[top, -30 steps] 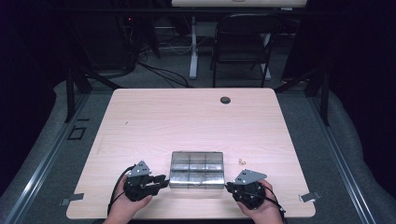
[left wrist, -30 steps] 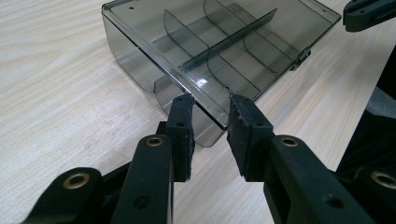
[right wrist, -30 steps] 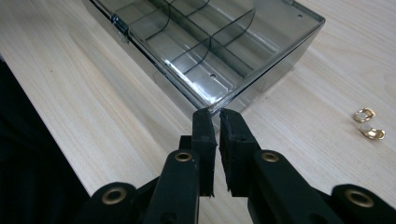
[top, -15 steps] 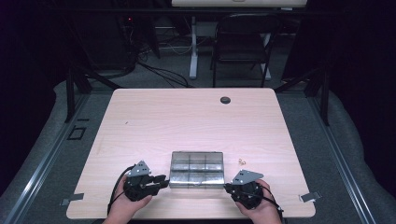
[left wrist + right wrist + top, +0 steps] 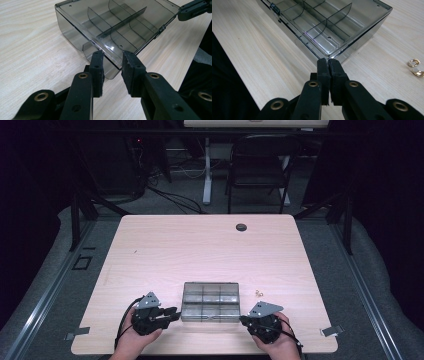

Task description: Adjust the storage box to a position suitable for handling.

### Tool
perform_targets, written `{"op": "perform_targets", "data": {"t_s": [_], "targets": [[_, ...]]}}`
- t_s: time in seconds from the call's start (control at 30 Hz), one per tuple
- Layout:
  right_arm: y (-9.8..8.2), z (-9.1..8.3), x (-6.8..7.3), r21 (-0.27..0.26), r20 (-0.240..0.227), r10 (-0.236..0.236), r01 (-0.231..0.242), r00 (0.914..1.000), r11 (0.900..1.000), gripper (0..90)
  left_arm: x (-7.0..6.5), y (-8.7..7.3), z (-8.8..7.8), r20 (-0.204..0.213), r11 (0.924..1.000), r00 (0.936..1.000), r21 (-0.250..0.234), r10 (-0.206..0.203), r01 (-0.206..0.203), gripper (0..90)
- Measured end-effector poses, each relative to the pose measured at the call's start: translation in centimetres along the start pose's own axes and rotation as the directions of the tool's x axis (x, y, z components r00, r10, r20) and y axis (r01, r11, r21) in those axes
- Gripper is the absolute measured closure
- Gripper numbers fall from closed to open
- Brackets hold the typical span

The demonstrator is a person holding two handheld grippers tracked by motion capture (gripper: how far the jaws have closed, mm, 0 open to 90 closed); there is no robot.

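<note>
1. Smoky clear plastic organizer box (image 5: 210,301), rectangular and glossy with its lid down, lies near the table's near edge, between the two grippers; thin dividers split it into six compartments.
2. Pale wood-grain table (image 5: 200,250) carries one box, two small gold-coloured ring-shaped pieces (image 5: 258,293) just right of the box, and one dark round grommet (image 5: 241,227) at the far edge.
3. Left gripper (image 5: 112,65) has matte black jaws standing narrowly apart astride the box's near-left corner.
4. Right gripper (image 5: 328,64) has just been closing; its pads meet with nothing between them, tips at the box's near-right corner.
</note>
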State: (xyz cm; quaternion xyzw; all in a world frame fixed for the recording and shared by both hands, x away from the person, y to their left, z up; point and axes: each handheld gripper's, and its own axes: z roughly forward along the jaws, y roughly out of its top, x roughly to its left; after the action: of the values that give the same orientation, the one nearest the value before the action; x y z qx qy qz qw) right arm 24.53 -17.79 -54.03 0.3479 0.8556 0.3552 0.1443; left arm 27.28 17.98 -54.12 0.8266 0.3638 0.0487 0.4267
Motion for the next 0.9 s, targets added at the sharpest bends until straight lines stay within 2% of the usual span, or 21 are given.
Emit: {"op": "perform_targets", "data": {"t_s": [0.17, 0.57, 0.8, 0.9], "targets": [[0.1, -0.18, 0.0, -0.011, 0.002, 0.003, -0.003, 1.0, 1.0, 87.8, 0.09, -0.03, -0.11, 0.007, 1.0, 1.0, -0.002, 0.0, 0.0, 71.3], [0.35, -0.55, -0.14, -0.046, 0.003, 0.01, -0.01, 0.9999, 0.999, 87.9, 0.1, -0.18, -0.25, -0.006, 1.0, 1.0, 0.003, 0.004, -0.004, 74.2], [0.5, -0.7, -0.25, -0.072, 0.001, 0.024, -0.024, 0.9997, 0.997, 87.9, -0.13, -0.18, -0.13, 0.0, 0.9998, 0.9999, 0.013, 0.014, -0.014, 74.8], [0.5, -0.67, -0.25, -0.071, 0.001, 0.024, -0.024, 0.9997, 0.997, 87.9, -0.37, -0.08, -0.09, 0.001, 0.9994, 0.9995, 0.012, 0.032, -0.032, 75.1]]}}
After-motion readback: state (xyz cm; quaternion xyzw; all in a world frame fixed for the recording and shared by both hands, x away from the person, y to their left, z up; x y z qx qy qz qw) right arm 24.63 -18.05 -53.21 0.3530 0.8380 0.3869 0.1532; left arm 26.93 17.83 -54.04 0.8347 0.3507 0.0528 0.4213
